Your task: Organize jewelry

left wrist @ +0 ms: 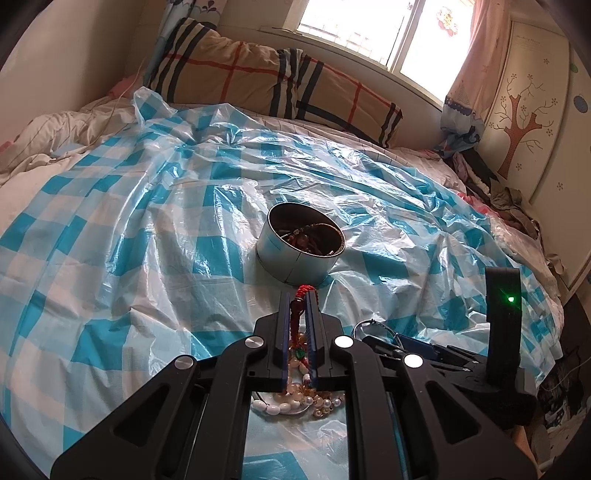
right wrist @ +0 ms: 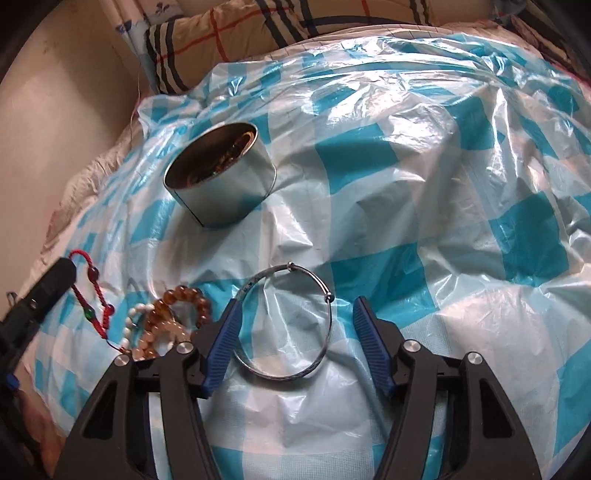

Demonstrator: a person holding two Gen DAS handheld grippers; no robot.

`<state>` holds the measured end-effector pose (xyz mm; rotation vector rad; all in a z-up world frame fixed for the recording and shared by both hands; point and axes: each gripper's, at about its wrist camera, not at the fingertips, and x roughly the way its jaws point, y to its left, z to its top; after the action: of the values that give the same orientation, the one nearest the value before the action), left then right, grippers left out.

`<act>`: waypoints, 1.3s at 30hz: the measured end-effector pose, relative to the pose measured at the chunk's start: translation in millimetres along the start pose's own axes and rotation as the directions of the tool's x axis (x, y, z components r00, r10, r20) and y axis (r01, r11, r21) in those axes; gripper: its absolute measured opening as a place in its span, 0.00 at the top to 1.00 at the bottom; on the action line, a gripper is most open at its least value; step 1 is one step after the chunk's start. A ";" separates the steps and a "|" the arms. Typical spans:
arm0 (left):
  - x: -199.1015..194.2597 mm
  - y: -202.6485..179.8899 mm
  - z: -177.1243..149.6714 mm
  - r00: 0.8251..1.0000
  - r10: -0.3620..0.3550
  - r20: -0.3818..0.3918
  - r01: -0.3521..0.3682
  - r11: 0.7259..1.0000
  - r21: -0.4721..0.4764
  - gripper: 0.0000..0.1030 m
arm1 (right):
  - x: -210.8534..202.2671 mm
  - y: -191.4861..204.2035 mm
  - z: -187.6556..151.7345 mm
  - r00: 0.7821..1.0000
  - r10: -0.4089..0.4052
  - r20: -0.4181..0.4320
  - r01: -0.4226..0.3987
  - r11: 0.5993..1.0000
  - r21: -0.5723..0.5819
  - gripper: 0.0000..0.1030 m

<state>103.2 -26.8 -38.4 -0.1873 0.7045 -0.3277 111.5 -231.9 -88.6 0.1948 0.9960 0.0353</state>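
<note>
My left gripper (left wrist: 299, 297) is shut on a red cord bracelet (left wrist: 303, 291), which hangs from its tips over a pile of bead bracelets (left wrist: 295, 400). In the right wrist view the red cord bracelet (right wrist: 92, 295) dangles from the left gripper (right wrist: 64, 273), beside the amber and white bead bracelets (right wrist: 173, 314). My right gripper (right wrist: 295, 306) is open, pointing down at the bed. A silver bangle (right wrist: 289, 266) lies flat between its blue fingers (right wrist: 369, 339), with the right pad clear of it. A round metal tin (left wrist: 291, 262) (right wrist: 236, 192) holding jewelry stands farther back.
A crinkled blue-and-white checked plastic sheet (right wrist: 424, 184) covers the bed. A plaid pillow (left wrist: 258, 74) lies at the head under a window (left wrist: 369, 29). Clothes (left wrist: 509, 206) are heaped at the right by a wardrobe (left wrist: 535, 129). A wall (right wrist: 74, 92) runs along the left.
</note>
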 end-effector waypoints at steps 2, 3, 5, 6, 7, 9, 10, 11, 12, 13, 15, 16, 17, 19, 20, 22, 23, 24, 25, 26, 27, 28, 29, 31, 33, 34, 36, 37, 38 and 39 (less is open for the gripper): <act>-0.9 -1.5 -0.4 1.000 0.002 0.004 -0.002 1.000 0.008 0.93 | -2.5 -2.0 -0.3 1.000 0.029 0.009 -0.029 1.000 0.004 0.84; -1.4 -1.9 -0.4 1.000 0.003 0.005 -0.003 1.000 0.009 0.93 | -5.2 -2.4 -0.3 0.999 0.038 0.020 -0.038 0.999 0.004 0.92; -1.6 -2.0 -0.5 1.000 0.004 0.006 -0.004 1.000 0.010 0.93 | -11.7 0.5 -0.7 0.998 0.043 0.047 -0.043 0.999 -0.011 0.94; -2.0 -2.0 -0.5 1.000 0.005 0.008 -0.005 1.000 0.010 0.93 | -16.0 2.6 -0.6 0.997 0.051 0.065 -0.050 0.999 -0.021 0.95; -2.7 -1.9 -0.3 1.000 0.005 0.010 -0.005 1.000 0.010 0.93 | -20.3 4.1 -0.6 0.995 0.062 0.083 -0.060 0.998 -0.027 0.95; -4.4 -1.9 0.5 1.000 0.007 0.016 -0.007 1.000 0.010 0.93 | -29.8 4.7 -0.1 0.988 0.093 0.123 -0.090 0.995 -0.032 0.95; -5.2 -1.7 0.9 1.000 0.007 0.019 -0.007 1.000 0.009 0.93 | -33.8 4.2 1.1 0.985 0.102 0.141 -0.099 0.995 -0.028 0.95; -5.9 -1.5 1.2 1.000 0.007 0.022 -0.007 1.000 0.008 0.93 | -37.7 2.6 1.5 0.981 0.117 0.157 -0.115 0.993 -0.018 0.95; -6.8 -1.7 1.1 1.000 0.009 0.025 -0.009 1.000 0.008 0.93 | -42.2 -0.8 2.1 0.974 0.136 0.179 -0.138 0.990 -0.004 0.94; -7.4 -2.2 1.6 1.000 0.011 0.029 -0.011 1.000 0.010 0.93 | -47.6 -3.6 2.4 0.969 0.141 0.205 -0.145 0.989 0.003 0.94; -8.3 -3.2 1.8 0.999 0.013 0.036 -0.014 1.000 0.015 0.93 | -59.0 -6.5 2.7 0.952 0.169 0.257 -0.177 0.984 0.008 0.94; -8.7 -4.2 1.7 0.999 0.014 0.039 -0.015 1.000 0.018 0.93 | -64.4 -6.4 3.0 0.942 0.184 0.282 -0.193 0.981 0.004 0.94; -9.4 -5.3 1.8 0.999 0.015 0.043 -0.016 1.000 0.021 0.93 | -70.0 -5.5 2.9 0.931 0.197 0.306 -0.205 0.979 -0.006 0.94; -11.9 -8.0 2.1 0.998 0.016 0.056 -0.017 0.999 0.029 0.93 | -80.3 -2.6 3.1 0.910 0.230 0.346 -0.235 0.972 -0.028 0.94; -13.6 -9.3 2.3 0.998 0.016 0.065 -0.018 0.999 0.033 0.93 | -84.2 -0.5 2.8 0.901 0.239 0.361 -0.240 0.970 -0.041 0.94; -16.3 -12.0 2.7 0.997 0.016 0.077 -0.019 0.999 0.042 0.93 | -91.0 3.6 1.8 0.888 0.254 0.383 -0.250 0.966 -0.061 0.94; -17.0 -13.5 2.9 0.997 0.016 0.081 -0.019 0.999 0.047 0.93 | -93.5 4.7 1.5 0.884 0.263 0.387 -0.258 0.964 -0.066 0.94; -17.2 -15.1 2.9 0.996 0.015 0.082 -0.019 0.998 0.051 0.93 | -95.0 6.4 1.2 0.881 0.267 0.390 -0.261 0.963 -0.070 0.94; -17.1 -16.1 3.2 0.996 0.013 0.083 -0.018 0.998 0.054 0.93 | -96.1 8.1 0.7 0.879 0.270 0.393 -0.263 0.962 -0.073 0.94; -16.9 -16.8 3.5 0.997 0.011 0.082 -0.016 0.998 0.057 0.93 | -97.0 9.2 0.4 0.877 0.274 0.395 -0.267 0.961 -0.075 0.94; -16.5 -17.5 4.0 0.997 0.010 0.082 -0.015 0.998 0.059 0.93 | -97.8 10.2 0.1 0.875 0.278 0.397 -0.270 0.960 -0.077 0.94; -15.9 -18.3 4.2 0.997 0.008 0.081 -0.013 0.998 0.060 0.93 | -98.1 11.0 -0.4 0.874 0.279 0.399 -0.271 0.959 -0.079 0.94; -15.2 -18.8 4.5 0.997 0.008 0.080 -0.013 0.998 0.062 0.93 | -98.7 12.2 -0.9 0.873 0.280 0.400 -0.270 0.959 -0.082 0.94; -13.0 -20.2 5.0 0.997 0.008 0.077 -0.013 0.998 0.064 0.93 | -99.0 14.2 -1.0 0.872 0.281 0.401 -0.267 0.959 -0.089 0.94; -10.8 -22.0 5.8 0.997 0.012 0.077 -0.017 0.998 0.066 0.93 | -99.8 15.5 -1.1 0.870 0.279 0.406 -0.263 0.960 -0.095 0.94; -9.6 -22.4 6.3 0.997 0.015 0.076 -0.020 0.998 0.066 0.93 | -99.8 15.8 -1.4 0.870 0.278 0.407 -0.261 0.960 -0.098 0.94; -6.8 -23.6 7.2 0.997 0.021 0.075 -0.026 0.997 0.066 0.93 | -100.2 17.1 -1.6 0.869 0.274 0.412 -0.254 0.962 -0.103 0.94; -5.8 -23.9 7.5 0.997 0.024 0.076 -0.029 0.997 0.065 0.93 | -100.6 17.7 -1.7 0.868 0.273 0.415 -0.252 0.962 -0.107 0.94; -4.9 -23.8 8.0 0.997 0.028 0.078 -0.033 0.997 0.064 0.93 | -101.0 18.4 -1.7 0.867 0.273 0.417 -0.250 0.962 -0.111 0.94; -4.1 -23.3 8.8 0.996 0.031 0.079 -0.036 0.997 0.062 0.93 | -101.3 19.0 -1.7 0.866 0.274 0.418 -0.250 0.962 -0.114 0.94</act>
<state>100.8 -46.5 -22.9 -0.1276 0.6188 -0.3085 56.1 -225.0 -2.0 0.2730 0.5178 0.2595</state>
